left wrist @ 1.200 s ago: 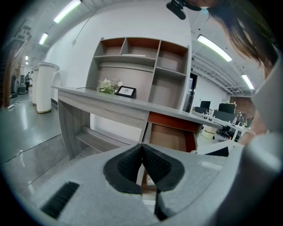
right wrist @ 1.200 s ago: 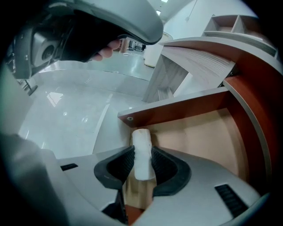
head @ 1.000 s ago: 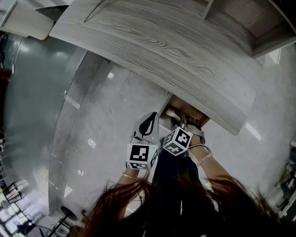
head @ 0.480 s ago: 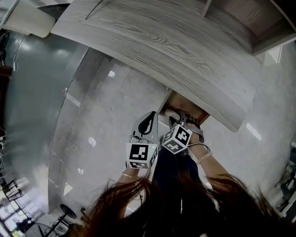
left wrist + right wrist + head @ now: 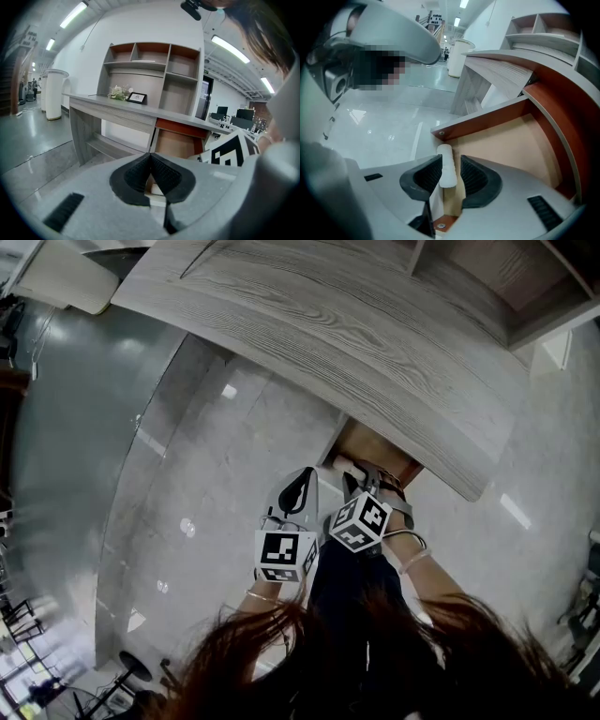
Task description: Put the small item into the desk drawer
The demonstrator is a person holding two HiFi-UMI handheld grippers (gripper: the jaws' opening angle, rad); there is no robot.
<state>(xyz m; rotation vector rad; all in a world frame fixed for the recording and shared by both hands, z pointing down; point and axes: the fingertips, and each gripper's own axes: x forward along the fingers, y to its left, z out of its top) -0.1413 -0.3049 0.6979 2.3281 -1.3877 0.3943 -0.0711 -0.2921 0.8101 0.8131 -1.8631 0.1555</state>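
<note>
Drawer point(image 5: 487, 118) open, small item point(image 5: 446, 166) at its corner

Along the right claw point(image 5: 450, 159): pads spread, having just closed in a little, with the small item between them. White, stubby, rod-shaped. Leans on the pad at frame left, with a sliver of tan drawer bottom showing between it and the other pad, so no pinch. Lies lengthwise along the drawer's red-brown side wall, upper end just under the screwed corner at frame centre. Cannot tell whether resting on the drawer bottom or on the wall's edge.

Left claw point(image 5: 150, 157): pads pressed together at the tips, nothing pinched. Points past the right claw's marker cube point(image 5: 232, 152) at lower right toward the open drawer point(image 5: 176, 143) under the grey tabletop point(image 5: 117, 105). On that tabletop, upper centre of the frame: a shelf unit point(image 5: 150, 61), a small bunch of flowers point(image 5: 119, 91) and a framed picture point(image 5: 137, 97) just beside it. Far left: a white round column point(image 5: 54, 93) standing on the glossy floor point(image 5: 33, 145).

From the head view: both claws side by side at lower centre, left claw point(image 5: 307, 476) just left of right claw point(image 5: 364, 482). Right one reaching over the drawer point(image 5: 375, 448) jutting from under the curved tabletop point(image 5: 356, 334). Dark hair point(image 5: 375, 652) across the bottom edge, polished floor point(image 5: 216, 484) filling the left half.
</note>
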